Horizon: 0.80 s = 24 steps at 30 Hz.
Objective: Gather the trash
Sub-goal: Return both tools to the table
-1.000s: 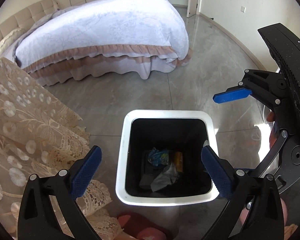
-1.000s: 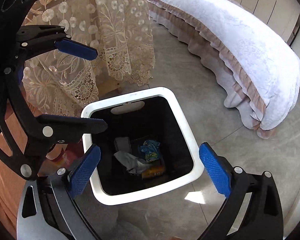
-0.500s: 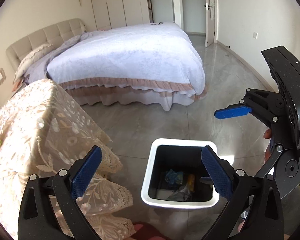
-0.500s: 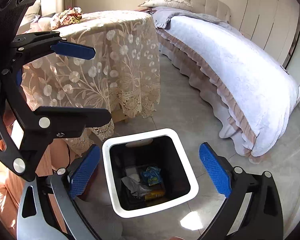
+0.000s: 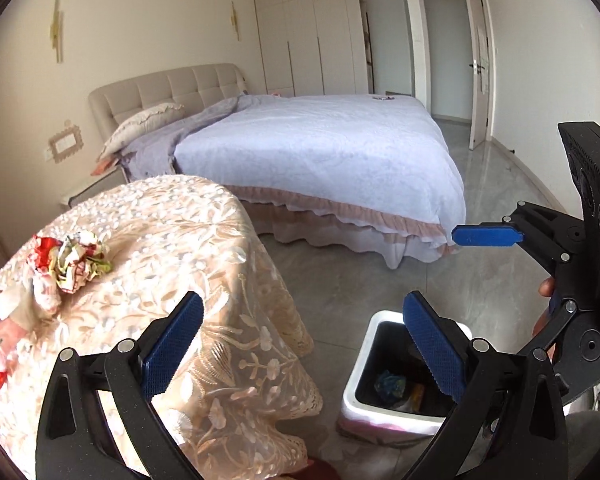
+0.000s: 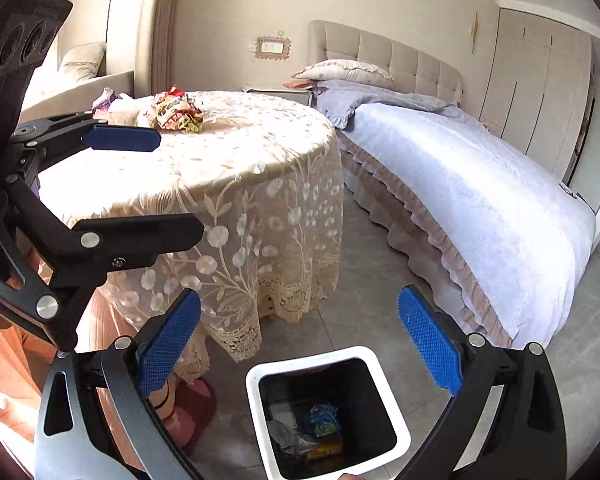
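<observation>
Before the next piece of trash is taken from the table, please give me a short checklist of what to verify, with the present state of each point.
1. Left gripper free to grasp: ok, jaws open, nothing between them.
2. Right gripper free to grasp: ok, jaws open and empty.
3. Trash left to collect: ok, crumpled wrappers lie on the lace-covered table, with more litter at its far edge.
4. Trash bin ready: ok, it stands open on the floor beside the table, with some trash inside and room left.
5. Path to the wrappers: ok, nothing stands between the grippers and the pile.
6. What the purple and white litter is: cannot tell, too small and blurred.
</observation>
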Each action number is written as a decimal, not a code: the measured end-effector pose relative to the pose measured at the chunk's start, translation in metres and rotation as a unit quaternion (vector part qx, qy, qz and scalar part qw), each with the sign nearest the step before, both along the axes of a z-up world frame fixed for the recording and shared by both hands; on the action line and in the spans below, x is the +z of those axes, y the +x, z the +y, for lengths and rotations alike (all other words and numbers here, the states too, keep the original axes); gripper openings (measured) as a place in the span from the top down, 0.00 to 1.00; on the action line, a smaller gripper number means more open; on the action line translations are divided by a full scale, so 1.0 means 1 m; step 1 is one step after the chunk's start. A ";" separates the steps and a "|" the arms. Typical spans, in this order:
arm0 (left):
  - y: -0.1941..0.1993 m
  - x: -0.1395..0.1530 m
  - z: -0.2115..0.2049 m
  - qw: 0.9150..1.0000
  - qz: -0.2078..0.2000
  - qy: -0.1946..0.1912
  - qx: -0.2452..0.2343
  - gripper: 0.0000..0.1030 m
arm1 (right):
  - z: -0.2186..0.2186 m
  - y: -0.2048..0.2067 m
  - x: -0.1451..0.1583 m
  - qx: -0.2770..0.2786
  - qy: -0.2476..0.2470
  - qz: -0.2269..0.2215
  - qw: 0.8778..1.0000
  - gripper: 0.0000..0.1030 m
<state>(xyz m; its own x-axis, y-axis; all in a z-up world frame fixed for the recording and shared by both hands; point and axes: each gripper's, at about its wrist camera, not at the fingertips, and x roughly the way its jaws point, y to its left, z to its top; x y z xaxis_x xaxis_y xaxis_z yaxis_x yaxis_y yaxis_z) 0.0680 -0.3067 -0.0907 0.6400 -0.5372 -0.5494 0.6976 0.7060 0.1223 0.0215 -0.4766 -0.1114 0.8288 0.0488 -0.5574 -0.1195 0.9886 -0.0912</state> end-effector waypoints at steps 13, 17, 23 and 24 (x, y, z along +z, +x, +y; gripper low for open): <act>0.042 0.031 0.125 0.988 -0.024 -0.041 0.149 0.05 | 0.093 0.071 0.040 0.075 0.048 -0.039 0.995 0.04; 0.058 0.037 0.171 0.979 -0.023 -0.050 0.195 0.05 | 0.126 0.093 0.050 0.097 0.039 -0.046 0.993 0.04; 0.079 0.039 0.229 0.965 -0.013 -0.057 0.254 0.05 | 0.160 0.127 0.055 0.121 0.039 -0.038 0.991 0.04; 0.082 0.039 0.237 0.964 -0.011 -0.058 0.261 0.05 | 0.164 0.132 0.056 0.125 0.040 -0.034 0.991 0.04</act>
